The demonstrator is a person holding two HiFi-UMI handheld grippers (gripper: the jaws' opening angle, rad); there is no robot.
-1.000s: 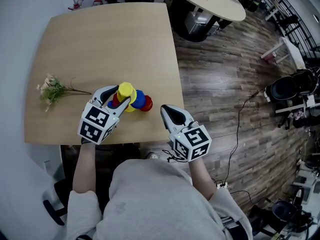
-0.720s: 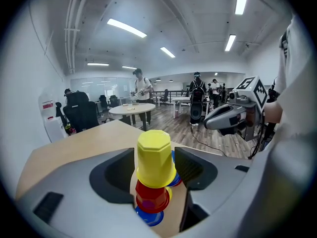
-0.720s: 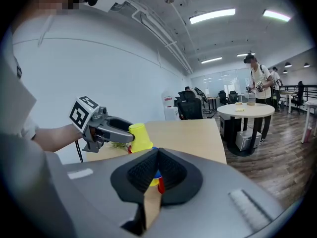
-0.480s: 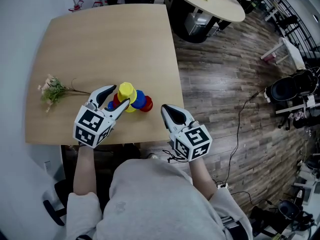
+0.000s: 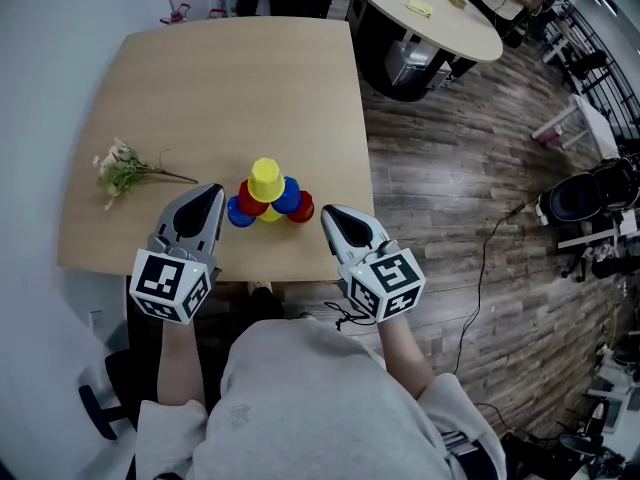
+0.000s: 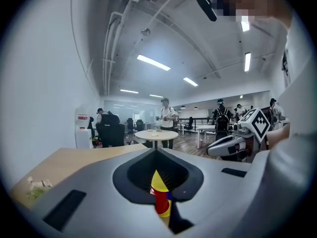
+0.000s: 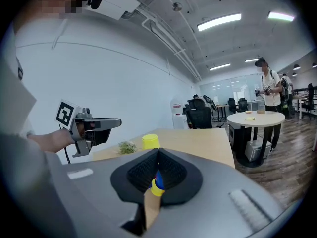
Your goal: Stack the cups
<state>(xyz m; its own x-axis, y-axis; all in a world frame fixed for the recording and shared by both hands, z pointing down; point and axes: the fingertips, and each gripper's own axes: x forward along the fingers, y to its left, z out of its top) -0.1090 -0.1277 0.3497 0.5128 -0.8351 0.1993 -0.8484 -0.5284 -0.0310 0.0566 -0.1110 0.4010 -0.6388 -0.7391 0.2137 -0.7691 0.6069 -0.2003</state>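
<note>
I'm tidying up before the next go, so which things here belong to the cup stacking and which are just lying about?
For the job: the cups, the wooden table under them.
Lying about: the flower sprig, the round table behind, the office chair.

A pale wooden square surface (image 5: 230, 78) with rounded corners stands on a dark plank floor (image 5: 450, 168). Near its front edge sits a small pyramid of plastic cups (image 5: 267, 194). A blue cup (image 5: 238, 214), a yellow cup (image 5: 270, 215) and a red cup (image 5: 303, 208) form the bottom row on the wood, with the others piled above. A sprig of dried flowers (image 5: 122, 168) lies well apart, near the left edge.
</note>
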